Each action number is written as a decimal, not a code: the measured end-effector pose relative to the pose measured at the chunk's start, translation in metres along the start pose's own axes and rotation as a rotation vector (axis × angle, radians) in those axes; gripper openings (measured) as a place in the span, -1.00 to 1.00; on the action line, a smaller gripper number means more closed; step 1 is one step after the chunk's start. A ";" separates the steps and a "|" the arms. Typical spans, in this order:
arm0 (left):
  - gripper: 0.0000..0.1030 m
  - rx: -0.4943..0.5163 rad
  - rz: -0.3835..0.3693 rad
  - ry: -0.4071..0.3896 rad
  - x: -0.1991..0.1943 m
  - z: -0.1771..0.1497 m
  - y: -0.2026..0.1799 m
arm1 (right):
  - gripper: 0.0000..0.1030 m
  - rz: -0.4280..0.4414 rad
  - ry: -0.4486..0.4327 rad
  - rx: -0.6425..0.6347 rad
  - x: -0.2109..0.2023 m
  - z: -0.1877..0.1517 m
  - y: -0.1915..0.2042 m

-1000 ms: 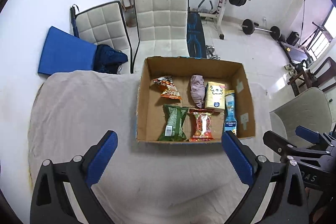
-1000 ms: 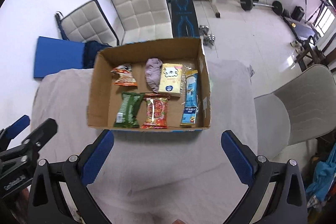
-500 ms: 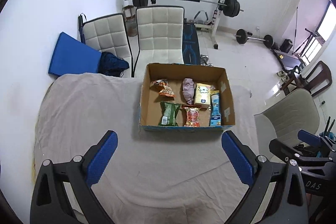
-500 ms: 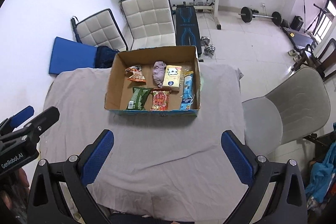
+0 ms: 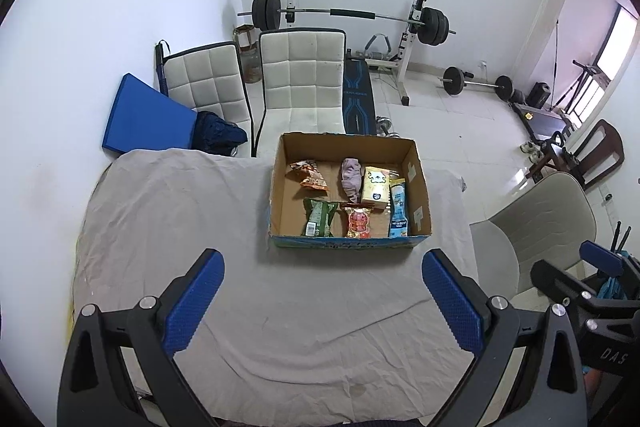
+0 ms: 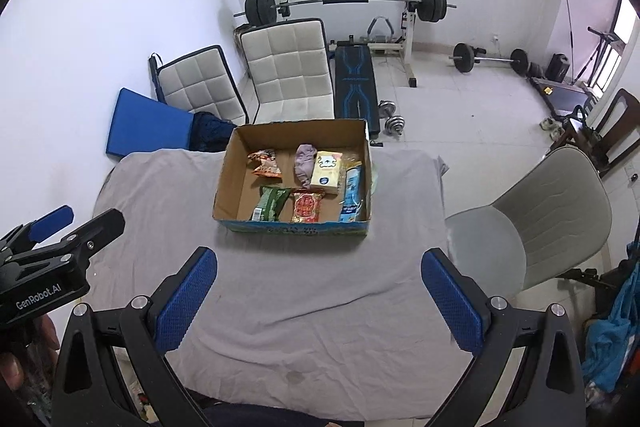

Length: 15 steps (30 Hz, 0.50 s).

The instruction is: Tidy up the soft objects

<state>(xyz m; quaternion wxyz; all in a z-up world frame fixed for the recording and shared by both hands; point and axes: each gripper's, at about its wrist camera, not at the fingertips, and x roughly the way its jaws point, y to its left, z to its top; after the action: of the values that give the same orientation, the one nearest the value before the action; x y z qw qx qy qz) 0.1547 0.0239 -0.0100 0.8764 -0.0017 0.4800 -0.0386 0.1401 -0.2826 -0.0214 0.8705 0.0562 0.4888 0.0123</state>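
Seemingly at the close of the sorting, both the left tongs (image 5: 320, 291) and right tongs (image 6: 318, 285) hover wide and empty over the cloth-covered tabletop (image 5: 168, 227), well short of the cardboard box (image 5: 349, 245). Inside the box lie snack packets (image 5: 319, 222), a bundled lilac cloth (image 5: 350, 175) and a tissue pack (image 5: 376, 187). Any next move would need only a final check.

We see grey cloth (image 5: 168, 235) over table. Brown cardboard box (image 5: 416, 163), blue print along front edge. Inside: orange snack bag (image 5: 311, 175), green packet (image 5: 319, 216), red packet (image 5: 358, 221), mauve cloth bundle (image 5: 350, 175), pale yellow tissue pack (image 5: 376, 187), light blue pouch (image 5: 398, 207). Blue textured finger pads (image 5: 192, 303) on black frames. White quilted chairs (image 5: 302, 75), black trim. Blue mat (image 5: 146, 115).
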 end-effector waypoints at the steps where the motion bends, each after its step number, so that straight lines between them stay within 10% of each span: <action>1: 0.97 -0.002 0.000 0.001 0.000 -0.001 0.000 | 1.00 -0.005 -0.005 0.002 -0.001 0.001 -0.001; 15: 0.97 -0.017 0.045 -0.007 0.021 0.009 0.004 | 1.00 -0.065 -0.011 0.040 0.031 0.024 -0.012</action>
<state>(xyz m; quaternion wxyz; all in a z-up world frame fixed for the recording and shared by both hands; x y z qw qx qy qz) 0.1738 0.0266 -0.0236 0.8787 0.0013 0.4772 -0.0149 0.1767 -0.2942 -0.0367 0.8718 0.0577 0.4858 -0.0262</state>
